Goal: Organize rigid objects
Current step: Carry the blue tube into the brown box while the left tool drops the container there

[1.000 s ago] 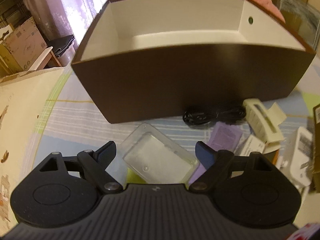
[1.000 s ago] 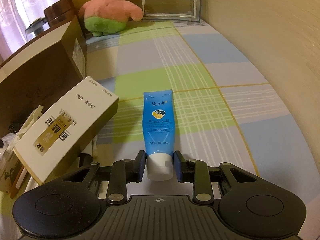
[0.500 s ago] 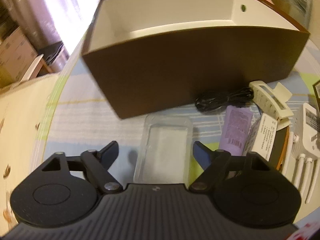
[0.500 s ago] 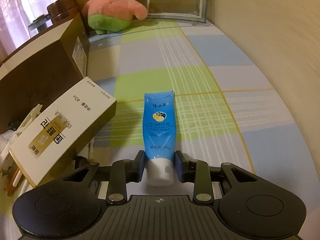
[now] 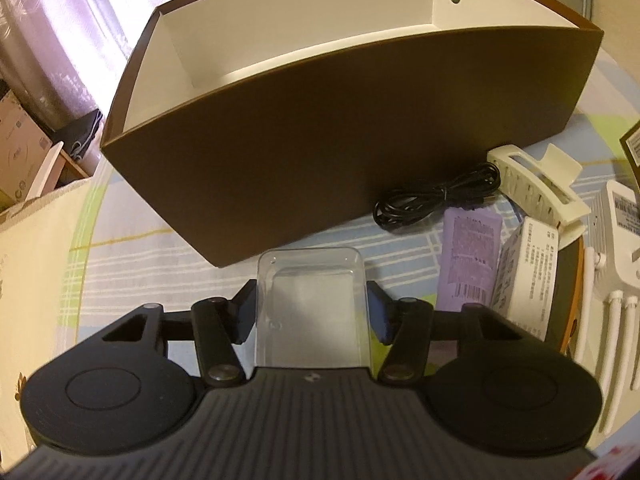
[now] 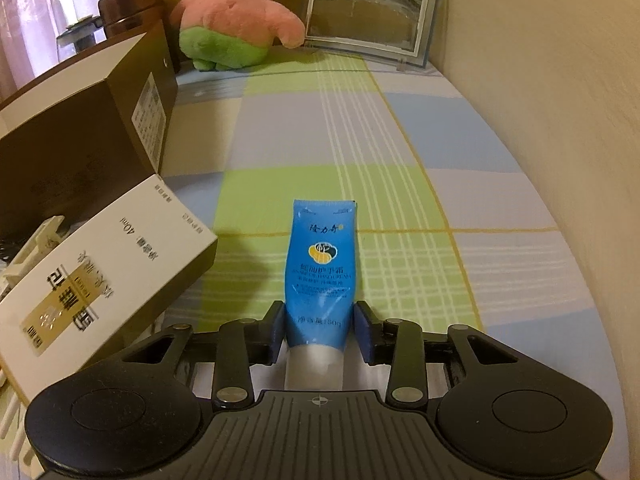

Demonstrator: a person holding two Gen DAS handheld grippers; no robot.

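Left gripper [image 5: 311, 314]: jaws closing, narrower than a second ago; pads now flank clear plastic case [image 5: 312, 304] at lower centre, contact unclear. Right gripper [image 6: 320, 330]: jaws opening, blue tube [image 6: 322, 276] between, gaps visible; tube cap partly hidden. Brown box [image 5: 340, 152] fills upper frame; black cable [image 5: 436, 200], cream clip [image 5: 536, 192] at right.

You get warm, dim indoor light — the brightest patch is the curtain [image 5: 60, 40] at upper left, washed out by daylight. Both views bow at the edges, corners go black, and the white carton [image 6: 100, 272] smears slightly.
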